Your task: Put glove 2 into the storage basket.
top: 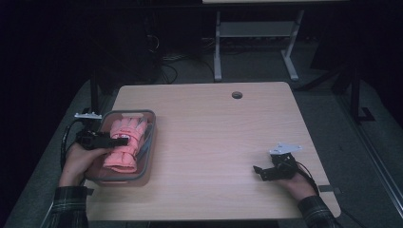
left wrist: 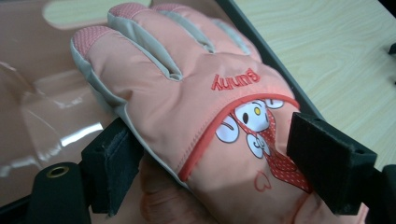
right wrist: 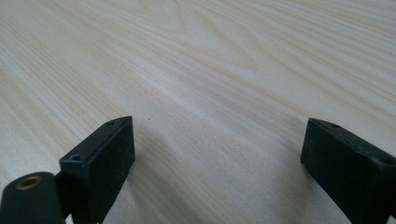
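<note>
Pink glove (left wrist: 187,102) with grey trim, red-dotted cartoon print, pale wood-grain table (top: 214,137), black jaws

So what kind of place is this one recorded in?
Probably a lab or recording room: a bare wood-topped desk with a cable hole, dark surroundings, cables on the floor, and another workbench's frame behind.

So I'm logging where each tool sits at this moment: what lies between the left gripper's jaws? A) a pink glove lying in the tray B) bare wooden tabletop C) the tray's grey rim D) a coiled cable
A: in the left gripper view the jaws of the left gripper stand apart on either side of the pink glove, which lies in the tray; whether the pads touch it is unclear.
</note>
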Tool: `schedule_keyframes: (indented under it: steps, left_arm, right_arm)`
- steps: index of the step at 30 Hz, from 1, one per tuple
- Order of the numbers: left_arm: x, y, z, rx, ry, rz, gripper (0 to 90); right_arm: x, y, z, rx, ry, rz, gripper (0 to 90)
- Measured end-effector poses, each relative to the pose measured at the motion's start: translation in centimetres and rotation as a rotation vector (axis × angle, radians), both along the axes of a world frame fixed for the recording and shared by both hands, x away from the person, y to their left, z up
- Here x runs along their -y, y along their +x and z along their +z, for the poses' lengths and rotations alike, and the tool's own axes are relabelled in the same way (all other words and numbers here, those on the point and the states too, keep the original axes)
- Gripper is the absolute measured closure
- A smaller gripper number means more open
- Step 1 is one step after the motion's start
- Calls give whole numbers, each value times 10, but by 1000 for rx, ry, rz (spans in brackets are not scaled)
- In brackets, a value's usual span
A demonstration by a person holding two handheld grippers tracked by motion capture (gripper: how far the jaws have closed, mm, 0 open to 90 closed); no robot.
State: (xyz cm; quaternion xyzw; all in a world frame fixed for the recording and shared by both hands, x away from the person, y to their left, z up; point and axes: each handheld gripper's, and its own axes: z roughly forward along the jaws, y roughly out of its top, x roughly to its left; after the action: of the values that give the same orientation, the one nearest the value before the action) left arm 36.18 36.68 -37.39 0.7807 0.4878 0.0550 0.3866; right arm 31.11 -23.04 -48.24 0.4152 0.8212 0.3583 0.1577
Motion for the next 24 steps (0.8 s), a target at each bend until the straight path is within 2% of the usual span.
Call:
schedule_keyframes:
  steps: [6,11,24]
  left_arm:
    - [-7,-1,5,17,16,34,164]
    - [-13,-2,8,40,8,64,153]
    - [-12,-2,13,61,9,54,153]
  right_arm:
    - [0,0,0,0,0,0,96]
    - [0,0,0,0,0,0,96]
    - [0,0,0,0,0,0,96]
